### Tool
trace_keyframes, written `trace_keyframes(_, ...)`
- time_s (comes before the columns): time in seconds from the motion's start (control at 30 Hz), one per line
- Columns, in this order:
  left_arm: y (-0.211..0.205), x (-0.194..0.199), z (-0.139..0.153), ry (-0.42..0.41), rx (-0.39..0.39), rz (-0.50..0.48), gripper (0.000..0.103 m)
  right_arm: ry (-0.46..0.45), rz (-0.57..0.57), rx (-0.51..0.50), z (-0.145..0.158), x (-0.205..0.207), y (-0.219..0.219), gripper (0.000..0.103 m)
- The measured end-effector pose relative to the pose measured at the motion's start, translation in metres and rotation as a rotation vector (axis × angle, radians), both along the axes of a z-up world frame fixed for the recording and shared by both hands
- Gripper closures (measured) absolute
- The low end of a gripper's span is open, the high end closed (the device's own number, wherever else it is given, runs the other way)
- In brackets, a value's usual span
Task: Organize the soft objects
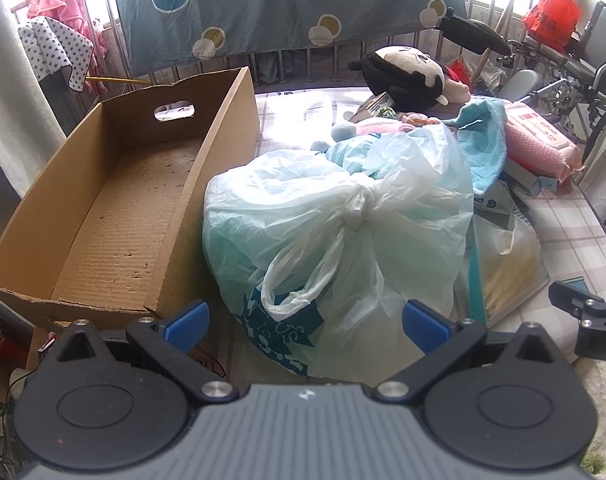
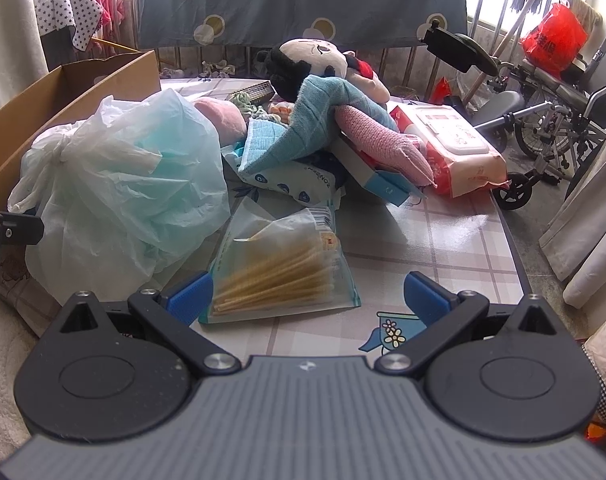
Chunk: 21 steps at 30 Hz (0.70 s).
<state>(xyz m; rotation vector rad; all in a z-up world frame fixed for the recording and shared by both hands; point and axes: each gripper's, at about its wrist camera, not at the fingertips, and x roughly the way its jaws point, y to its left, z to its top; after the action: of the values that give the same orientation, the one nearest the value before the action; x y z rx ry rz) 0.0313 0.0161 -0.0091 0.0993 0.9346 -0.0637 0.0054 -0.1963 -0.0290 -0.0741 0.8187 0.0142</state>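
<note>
A knotted white and pale green plastic bag (image 1: 335, 216) full of soft stuff lies on the table right of an empty cardboard box (image 1: 119, 200). My left gripper (image 1: 305, 326) is open, its blue fingertips just short of the bag, holding nothing. My right gripper (image 2: 307, 298) is open and empty above a packet of yellow sticks (image 2: 279, 268). The bag (image 2: 123, 184) and box (image 2: 63, 92) also show in the right wrist view. Behind lie a black and white plush toy (image 2: 311, 60), a blue towel (image 2: 323, 116), a pink cloth (image 2: 383, 140) and a wet wipes pack (image 2: 455, 140).
The table has a checked cloth (image 2: 443, 248). A hanging grey sheet with dots (image 1: 283, 4) and metal railing stand behind the table. A wheelchair (image 2: 555, 112) and a red bag (image 2: 555, 36) are at the right. Curtains (image 2: 591, 208) hang beside the table's right edge.
</note>
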Motion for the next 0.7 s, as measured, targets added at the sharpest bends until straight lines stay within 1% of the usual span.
trace_keyframes(0.13, 0.000, 0.002, 0.000, 0.003, 0.004, 0.009, 0.000, 0.005, -0.002, 0.010, -0.003, 0.005, -0.003, 0.001)
trace_keyframes(0.23, -0.002, 0.002, 0.001, -0.011, 0.012, 0.010, 0.000, 0.007, -0.003, 0.025, -0.004, 0.008, -0.006, 0.001)
trace_keyframes(0.33, -0.007, -0.003, 0.006, -0.042, 0.010, -0.002, 0.000, 0.005, -0.008, 0.055, -0.007, 0.009, -0.013, 0.001)
trace_keyframes(0.4, -0.012, -0.010, 0.011, -0.079, -0.003, -0.023, 0.000, 0.003, -0.019, 0.072, -0.009, 0.009, -0.019, 0.001)
trace_keyframes(0.5, -0.023, -0.024, 0.018, -0.147, -0.061, -0.102, 0.000, -0.030, -0.028, 0.103, -0.012, 0.003, -0.033, 0.001)
trace_keyframes(0.57, -0.032, -0.030, 0.019, -0.178, -0.131, -0.158, 0.000, -0.079, -0.024, 0.140, -0.016, -0.004, -0.048, 0.001)
trace_keyframes(0.63, -0.041, -0.032, 0.015, -0.183, -0.215, -0.212, 0.000, -0.132, -0.021, 0.198, -0.022, -0.010, -0.067, 0.001)
trace_keyframes(0.67, -0.048, -0.030, 0.011, -0.170, -0.257, -0.244, 0.000, -0.158, -0.015, 0.237, -0.026, -0.012, -0.078, 0.001)
trace_keyframes(0.7, -0.057, -0.028, 0.007, -0.144, -0.273, -0.270, 0.001, -0.176, -0.013, 0.283, -0.030, -0.012, -0.091, 0.001)
